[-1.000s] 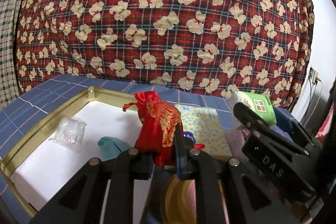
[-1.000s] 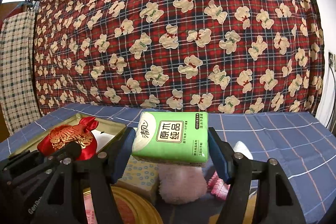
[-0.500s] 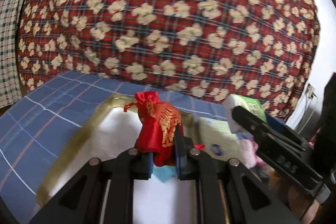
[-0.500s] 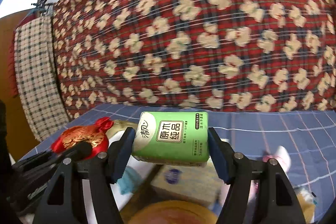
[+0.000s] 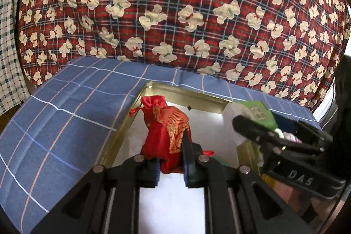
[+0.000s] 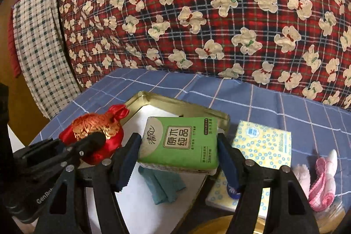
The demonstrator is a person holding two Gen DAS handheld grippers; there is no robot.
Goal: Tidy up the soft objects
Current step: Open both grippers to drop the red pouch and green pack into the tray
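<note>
My left gripper (image 5: 170,168) is shut on a red drawstring pouch with gold embroidery (image 5: 166,131) and holds it above the white floor of a gold-rimmed tray (image 5: 179,92). My right gripper (image 6: 176,159) is shut on a green tissue pack (image 6: 179,142) and holds it over the same tray (image 6: 175,104). The pouch (image 6: 94,135) and left gripper show at the left of the right wrist view. The green pack (image 5: 252,111) and right gripper show at the right of the left wrist view. A teal cloth (image 6: 162,185) lies in the tray under the green pack.
A yellow dotted tissue pack (image 6: 261,146) lies right of the tray on the blue checked tablecloth (image 6: 285,106). A pink and white plush toy (image 6: 320,181) lies at the far right. A red bear-print quilt (image 5: 175,14) hangs behind the table.
Both grippers have swung left with their loads. The tray now sits under and ahead of both, and the green pack has moved from beside the tray to over it.
</note>
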